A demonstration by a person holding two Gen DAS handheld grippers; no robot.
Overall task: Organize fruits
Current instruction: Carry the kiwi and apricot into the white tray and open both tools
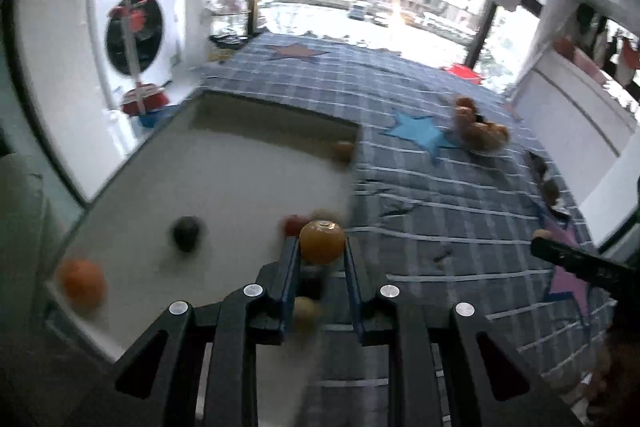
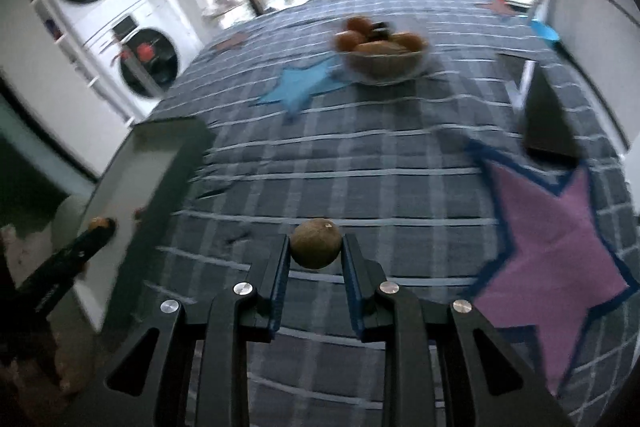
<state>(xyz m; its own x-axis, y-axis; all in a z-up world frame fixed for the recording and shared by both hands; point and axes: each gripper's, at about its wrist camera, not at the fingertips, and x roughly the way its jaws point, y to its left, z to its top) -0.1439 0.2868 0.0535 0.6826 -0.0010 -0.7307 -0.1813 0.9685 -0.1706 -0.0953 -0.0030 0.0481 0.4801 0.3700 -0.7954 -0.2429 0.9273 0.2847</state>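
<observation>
Left gripper [image 1: 322, 247] clamped on orange fruit [image 1: 322, 241], above tray [image 1: 240, 163] edge. Right gripper [image 2: 316, 247] pinching brown fruit [image 2: 316, 243]; bowl [image 2: 384, 63] well ahead, part-filled. Several fruits left in tray: task midway.

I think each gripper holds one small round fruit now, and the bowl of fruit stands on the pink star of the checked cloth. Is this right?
One detail is wrong. The bowl of fruit stands beside the blue star, not on the pink star; the right wrist view shows this. The rest holds: the left gripper and the right gripper each hold one small round fruit.
</observation>
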